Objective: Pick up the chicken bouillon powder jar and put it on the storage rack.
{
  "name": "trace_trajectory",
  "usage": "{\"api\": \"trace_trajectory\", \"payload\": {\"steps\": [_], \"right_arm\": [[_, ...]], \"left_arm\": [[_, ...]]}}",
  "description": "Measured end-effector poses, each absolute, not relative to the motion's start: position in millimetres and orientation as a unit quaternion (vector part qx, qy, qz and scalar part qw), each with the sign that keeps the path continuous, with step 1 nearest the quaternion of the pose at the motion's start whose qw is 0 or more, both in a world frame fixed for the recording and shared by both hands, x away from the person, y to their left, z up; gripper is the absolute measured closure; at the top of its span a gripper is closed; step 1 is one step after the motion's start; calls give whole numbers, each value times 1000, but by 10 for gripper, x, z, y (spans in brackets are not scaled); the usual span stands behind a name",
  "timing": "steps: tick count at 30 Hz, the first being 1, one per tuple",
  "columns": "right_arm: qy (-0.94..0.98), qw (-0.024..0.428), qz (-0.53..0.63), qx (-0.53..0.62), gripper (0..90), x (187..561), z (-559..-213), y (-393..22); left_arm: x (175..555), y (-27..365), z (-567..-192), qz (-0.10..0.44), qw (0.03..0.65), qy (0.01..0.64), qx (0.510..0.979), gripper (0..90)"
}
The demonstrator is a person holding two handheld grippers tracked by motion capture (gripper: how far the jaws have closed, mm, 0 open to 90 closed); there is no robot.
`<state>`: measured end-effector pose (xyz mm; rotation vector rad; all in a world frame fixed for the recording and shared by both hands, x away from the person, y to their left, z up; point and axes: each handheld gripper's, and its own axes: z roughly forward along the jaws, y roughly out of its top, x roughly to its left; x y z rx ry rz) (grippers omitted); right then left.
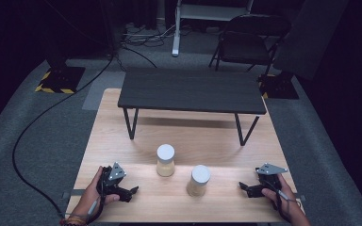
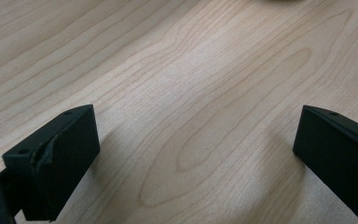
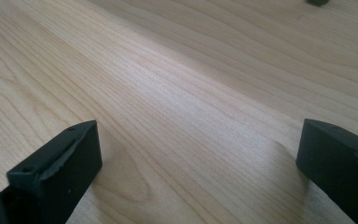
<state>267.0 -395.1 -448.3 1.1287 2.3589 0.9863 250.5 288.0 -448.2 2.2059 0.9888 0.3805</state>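
— Dark room, grey carpet, a folding chair at the far side. From the high view, a pale wooden tabletop carries a small black bench across its far half.

— And the two jars?

— Both white-lidded, standing upright nearer the person: the left jar and the right jar, close together but apart. The left gripper rests low at the near left, the right gripper at the near right, each pointing inward, well clear of its jar.

— Left gripper view?

— Jaws spread wide over bare wood, nothing between them.

— Right gripper view?

— Same: spread and empty.

— Advice for the reach?

— I'd keep the jaws wide, come in level at mid-body below the lid, centre the jar, then close gently so it doesn't tip.
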Motion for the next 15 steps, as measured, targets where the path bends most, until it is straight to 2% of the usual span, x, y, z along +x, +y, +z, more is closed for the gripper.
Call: {"api": "trace_trajectory", "payload": {"steps": [15], "right_arm": [[832, 172, 348, 396, 0, 2673, -4484, -3957]], "left_arm": [[2484, 2877, -4485, 151, 339, 389, 843, 4]]}}
